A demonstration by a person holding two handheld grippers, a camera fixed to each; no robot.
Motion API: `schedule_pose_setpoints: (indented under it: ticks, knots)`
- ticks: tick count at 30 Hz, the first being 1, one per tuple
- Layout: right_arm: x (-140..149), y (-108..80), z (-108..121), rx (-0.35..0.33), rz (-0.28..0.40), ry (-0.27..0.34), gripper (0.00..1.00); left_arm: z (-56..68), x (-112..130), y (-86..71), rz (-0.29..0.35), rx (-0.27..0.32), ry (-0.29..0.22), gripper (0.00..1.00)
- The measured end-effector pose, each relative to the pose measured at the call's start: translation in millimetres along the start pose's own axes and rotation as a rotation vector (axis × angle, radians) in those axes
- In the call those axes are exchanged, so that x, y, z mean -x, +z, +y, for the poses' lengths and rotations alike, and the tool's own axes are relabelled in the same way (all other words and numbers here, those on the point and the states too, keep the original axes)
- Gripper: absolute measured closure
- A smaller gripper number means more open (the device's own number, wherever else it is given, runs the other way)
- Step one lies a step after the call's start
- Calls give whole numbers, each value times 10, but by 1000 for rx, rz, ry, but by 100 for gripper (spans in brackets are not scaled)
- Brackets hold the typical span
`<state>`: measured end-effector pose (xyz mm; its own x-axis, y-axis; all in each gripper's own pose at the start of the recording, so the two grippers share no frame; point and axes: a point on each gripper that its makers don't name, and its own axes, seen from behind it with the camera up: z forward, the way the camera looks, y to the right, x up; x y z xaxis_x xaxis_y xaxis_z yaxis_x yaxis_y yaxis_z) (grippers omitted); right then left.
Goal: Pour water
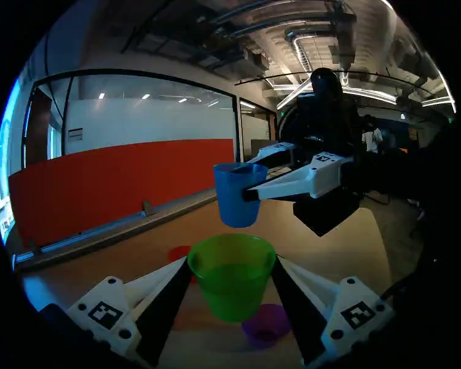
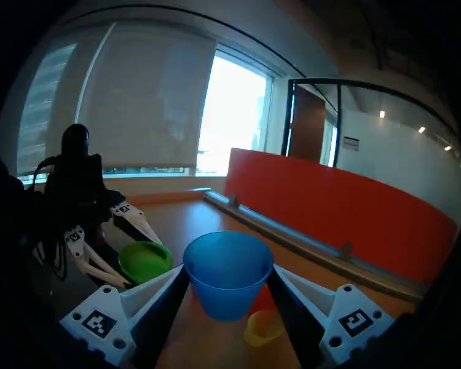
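**Window glare, dim room**

Daylight is blowing the window (image 2: 233,117) out white and silhouetting the left gripper (image 2: 144,263) in the right gripper view; the blue cup (image 2: 228,273) is showing sharp. In the left gripper view, ceiling strips (image 1: 366,92) are glowing weakly, the green cup (image 1: 232,277) is shining translucent, and edges are bending.

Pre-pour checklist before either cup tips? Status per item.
1. Left gripper grip on green cup: ok, both fingers press its sides.
2. Right gripper grip on blue cup: ok, both fingers press its sides.
3. Water in green cup: ok, a level seems to show about halfway up.
4. Blue cup contents: cannot tell.
5. Both cups upright: ok.
6. Rims lined up for pouring: not ok, the cups are held apart above the table.
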<state>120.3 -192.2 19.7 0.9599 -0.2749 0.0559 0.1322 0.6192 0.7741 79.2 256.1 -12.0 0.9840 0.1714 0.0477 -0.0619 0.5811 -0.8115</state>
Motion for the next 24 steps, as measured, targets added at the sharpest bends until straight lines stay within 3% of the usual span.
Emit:
schedule_pose_setpoints:
  ticks: [12, 24]
  knots:
    - [328, -52, -73, -22, -56, 49, 10, -84, 149, -69, -51, -17, -6, 13]
    - [647, -77, -110, -41, -121, 45, 10, -171, 369, -132, -114, -42, -10, 13]
